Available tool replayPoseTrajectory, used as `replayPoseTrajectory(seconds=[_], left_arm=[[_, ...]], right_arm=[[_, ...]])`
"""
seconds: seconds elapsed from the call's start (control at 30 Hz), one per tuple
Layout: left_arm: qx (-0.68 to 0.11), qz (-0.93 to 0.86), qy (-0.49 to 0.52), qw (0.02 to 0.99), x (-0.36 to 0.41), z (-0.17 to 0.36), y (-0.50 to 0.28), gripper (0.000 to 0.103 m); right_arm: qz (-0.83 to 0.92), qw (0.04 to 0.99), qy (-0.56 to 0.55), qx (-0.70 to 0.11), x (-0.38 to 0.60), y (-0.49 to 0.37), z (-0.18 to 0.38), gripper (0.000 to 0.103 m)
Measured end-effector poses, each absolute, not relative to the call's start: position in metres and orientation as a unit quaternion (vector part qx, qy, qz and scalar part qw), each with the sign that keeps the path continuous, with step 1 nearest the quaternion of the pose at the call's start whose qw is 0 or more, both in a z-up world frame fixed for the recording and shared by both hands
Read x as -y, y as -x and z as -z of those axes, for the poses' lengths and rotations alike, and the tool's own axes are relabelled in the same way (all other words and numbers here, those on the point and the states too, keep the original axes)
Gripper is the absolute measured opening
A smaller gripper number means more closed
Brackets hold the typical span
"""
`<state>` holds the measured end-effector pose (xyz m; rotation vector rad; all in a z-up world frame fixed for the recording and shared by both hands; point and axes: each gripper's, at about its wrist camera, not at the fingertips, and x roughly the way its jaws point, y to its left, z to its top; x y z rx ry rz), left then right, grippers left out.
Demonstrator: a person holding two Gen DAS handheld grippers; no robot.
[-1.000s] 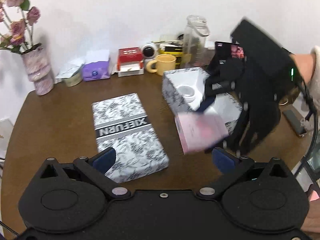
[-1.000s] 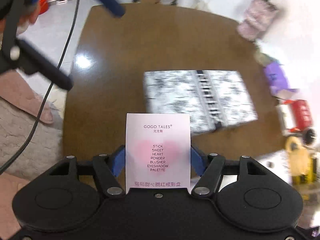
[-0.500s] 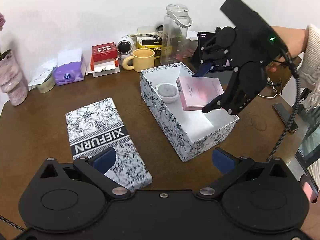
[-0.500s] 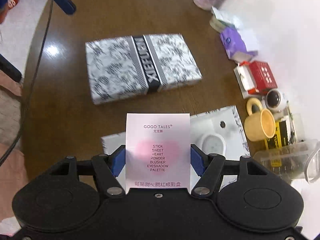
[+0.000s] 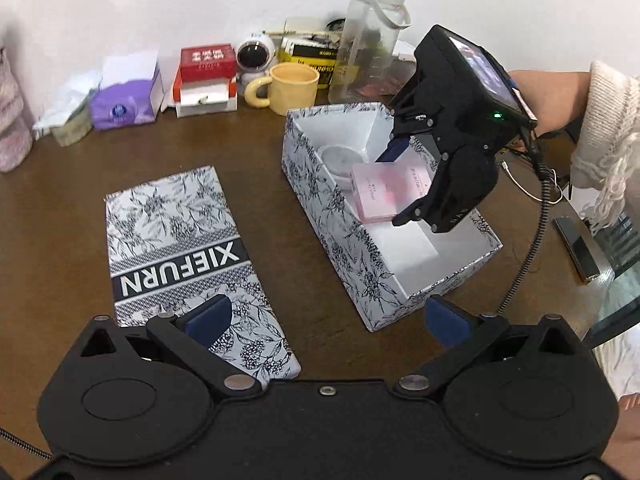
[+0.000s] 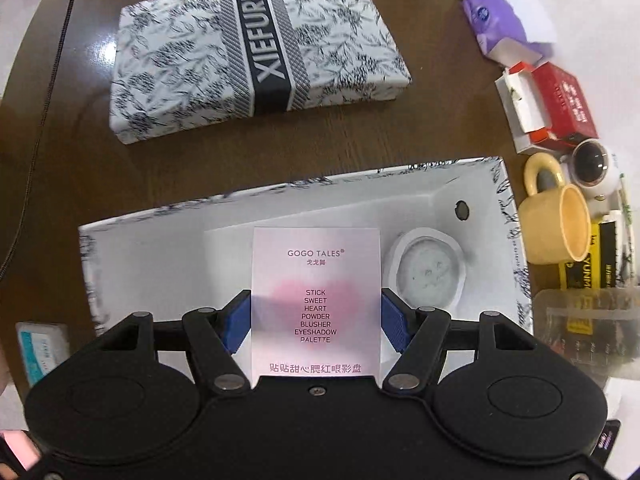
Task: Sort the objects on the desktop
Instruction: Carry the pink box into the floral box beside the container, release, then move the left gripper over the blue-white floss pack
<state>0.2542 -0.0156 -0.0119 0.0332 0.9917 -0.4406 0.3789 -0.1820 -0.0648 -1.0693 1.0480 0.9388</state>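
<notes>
**Pink palette box brought down into the open patterned box**

Nearest the left camera, the left gripper is held low over the bench, its fingers spread wide with nothing between them; one finger overlaps the near end of the patterned lid, which lies flat beside the box.

Just beyond, the pink palette box is pinched at its two sides by the blue fingers of the right gripper. A second ago it was carried above the bare bench and the lid; half a second ago it was held over the open patterned box. Now it is seen lowered between the box's white walls, tilted, its far edge next to the round white compact lying at the far end of the box. Whether it touches the floor of the box cannot be told.

The carry is judged nearly over: the palette box is inside the box's outline yet not released. Room is left in the near half of the box.

Farther back, a yellow mug, a red carton and a purple tissue pack stand along the wall.
</notes>
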Motion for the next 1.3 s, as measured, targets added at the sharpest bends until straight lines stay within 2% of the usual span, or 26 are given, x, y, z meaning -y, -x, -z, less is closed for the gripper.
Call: replayPoseTrajectory(seconds=[0.63,0.97,1.07,1.23,1.3], left_arm=[[-0.513,0.197,-0.007,0.835,0.002,0.051,-0.272,0.103],[-0.526,0.195,-0.004,0.828,0.002,0.058,-0.270,0.103],[-0.525,0.193,-0.007,0.829,0.004,0.057,-0.267,0.103],[-0.523,0.193,-0.007,0.830,0.005,0.050,-0.258,0.103],[-0.520,0.194,-0.006,0.832,0.007,0.046,-0.253,0.103]], right_arm=[[-0.414,0.574,0.511,-0.489,0.188,-0.410,0.137,0.069],[-0.413,0.567,0.520,-0.488,0.188,-0.404,0.139,0.070],[-0.412,0.565,0.524,-0.487,0.188,-0.401,0.139,0.073],[-0.391,0.601,0.530,-0.453,0.190,-0.378,0.112,0.097],[-0.382,0.615,0.532,-0.440,0.191,-0.369,0.102,0.098]])
